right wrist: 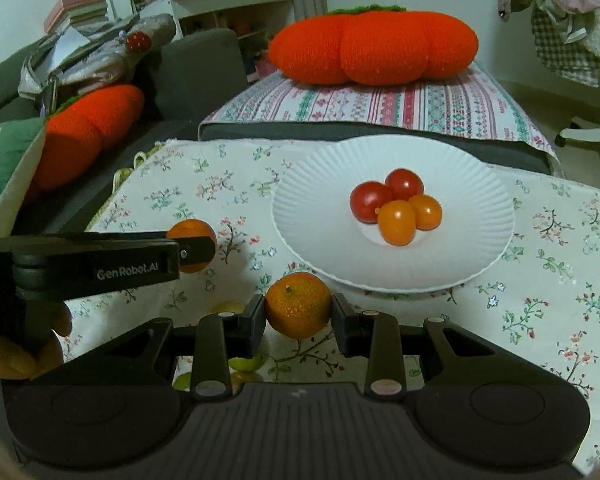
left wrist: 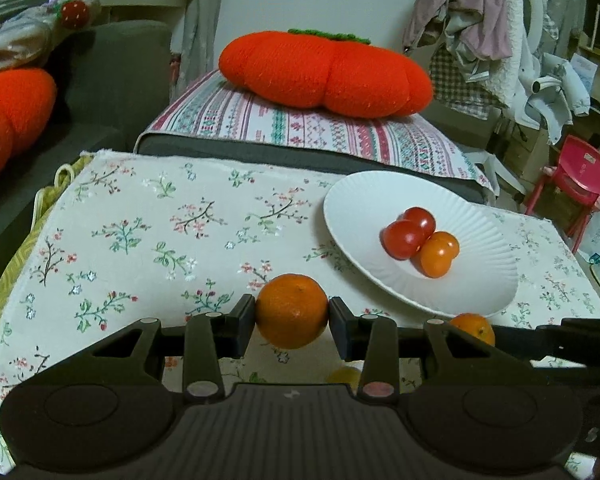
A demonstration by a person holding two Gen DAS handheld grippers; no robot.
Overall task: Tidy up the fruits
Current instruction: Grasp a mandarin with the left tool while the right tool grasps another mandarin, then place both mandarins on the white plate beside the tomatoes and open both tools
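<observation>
Left wrist view shows the left claw (left wrist: pixel 291 317) clenched on a mandarin (left wrist: pixel 291 311), lifted a little off the floral tabletop (left wrist: pixel 140 240), with the white plate (left wrist: pixel 360 200) to its right holding four cherry tomatoes (left wrist: pixel 418 238). Right wrist view shows the right claw (right wrist: pixel 298 312) likewise grasping a second mandarin (right wrist: pixel 298 306) just near of the plate's rim. Both claws converge on one plate: they could collide, or a dropped mandarin could knock the tomatoes rolling or roll off the shallow rim.
</observation>
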